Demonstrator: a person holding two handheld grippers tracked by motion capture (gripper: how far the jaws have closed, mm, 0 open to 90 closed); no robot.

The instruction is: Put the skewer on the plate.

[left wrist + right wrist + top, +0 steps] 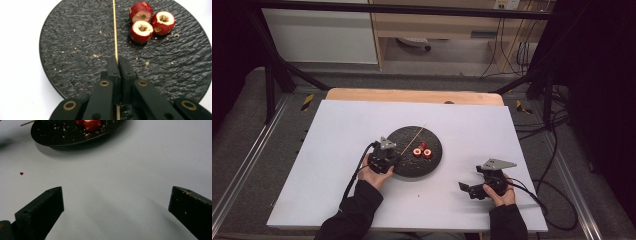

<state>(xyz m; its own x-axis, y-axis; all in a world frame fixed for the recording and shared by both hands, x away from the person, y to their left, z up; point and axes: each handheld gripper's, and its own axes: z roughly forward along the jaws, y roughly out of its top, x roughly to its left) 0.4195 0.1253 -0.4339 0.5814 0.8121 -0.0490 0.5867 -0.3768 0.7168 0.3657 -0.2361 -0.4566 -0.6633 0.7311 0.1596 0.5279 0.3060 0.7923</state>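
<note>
In the high view, a round black plate [414, 151] sits near the middle of the white table [337, 165]. The left gripper [388, 154] rests at the plate's near-left rim, and a thin skewer [413, 140] runs from it across the plate toward the far edge. Red fruits [422, 150] lie on the plate just right of the skewer. The right gripper [472, 189] hangs near the table's near-right corner, well apart from the plate.

The left gripper view adds detail: the left gripper's [117, 60] jaws are pressed together, pinching the skewer [115, 30]. There are three fruits [142, 31], cored and touching one another, and crumbs are scattered over the plate [75, 50].

In the right gripper view, the right gripper's [116, 202] jaws are spread wide over bare table [140, 165]. The plate [60, 138] lies beyond, with a fruit [92, 124] and the skewer's [28, 123] tip past the rim.
</note>
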